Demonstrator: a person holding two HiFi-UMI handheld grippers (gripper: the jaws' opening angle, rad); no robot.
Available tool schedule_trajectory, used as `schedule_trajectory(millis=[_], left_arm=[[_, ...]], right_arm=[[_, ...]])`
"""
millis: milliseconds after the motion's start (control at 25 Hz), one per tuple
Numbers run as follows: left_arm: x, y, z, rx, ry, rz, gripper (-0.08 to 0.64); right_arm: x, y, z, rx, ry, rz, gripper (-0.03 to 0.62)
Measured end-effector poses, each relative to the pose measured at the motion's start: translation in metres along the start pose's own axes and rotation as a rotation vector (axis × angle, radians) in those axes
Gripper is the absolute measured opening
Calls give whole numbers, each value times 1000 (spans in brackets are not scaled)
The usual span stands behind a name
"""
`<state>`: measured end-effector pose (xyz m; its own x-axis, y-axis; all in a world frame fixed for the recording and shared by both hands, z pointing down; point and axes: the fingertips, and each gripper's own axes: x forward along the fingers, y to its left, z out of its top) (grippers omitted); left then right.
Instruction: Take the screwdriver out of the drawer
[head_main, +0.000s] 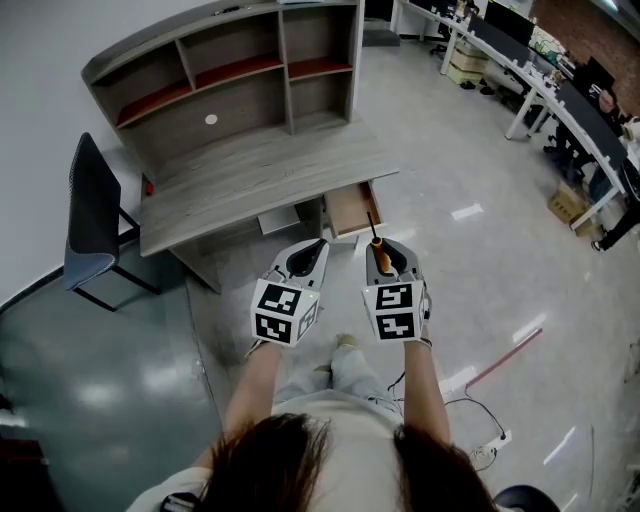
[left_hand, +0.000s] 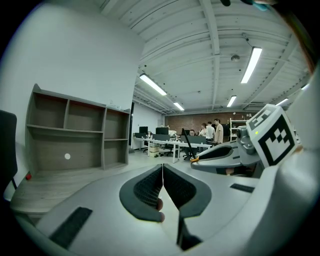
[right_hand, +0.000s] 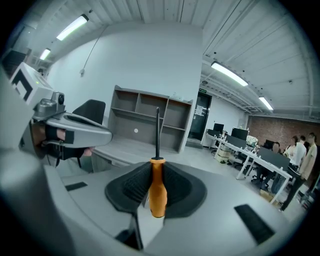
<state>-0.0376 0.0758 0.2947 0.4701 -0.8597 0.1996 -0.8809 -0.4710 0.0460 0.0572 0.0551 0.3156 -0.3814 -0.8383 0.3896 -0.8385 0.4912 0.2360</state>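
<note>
My right gripper (right_hand: 156, 184) is shut on the screwdriver (right_hand: 157, 191), its orange handle pinched between the pads and the black shaft pointing up and forward. In the head view the screwdriver (head_main: 378, 250) sticks out of the right gripper (head_main: 385, 252), held in the air in front of the open drawer (head_main: 351, 207) of the grey desk (head_main: 255, 175). My left gripper (head_main: 308, 256) hangs beside it at the same height. Its jaws are shut with nothing between them in the left gripper view (left_hand: 163, 181).
A dark chair (head_main: 92, 222) stands left of the desk, against the white wall. The desk carries an open shelf unit (head_main: 225, 60). White office tables (head_main: 540, 85) with people at them line the far right. A cable and power strip (head_main: 487, 437) lie on the floor.
</note>
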Motion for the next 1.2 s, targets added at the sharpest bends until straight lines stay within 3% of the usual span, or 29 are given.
schedule_trajectory(millis=[560,1200], left_arm=[[-23,1,8,6,-45,29,18],[-26,-39,10,2,-32,60,18]], right_arm=[[-24,14,21,7,-143,-9,83],[-57,-3,21,-38,-183,23,83]])
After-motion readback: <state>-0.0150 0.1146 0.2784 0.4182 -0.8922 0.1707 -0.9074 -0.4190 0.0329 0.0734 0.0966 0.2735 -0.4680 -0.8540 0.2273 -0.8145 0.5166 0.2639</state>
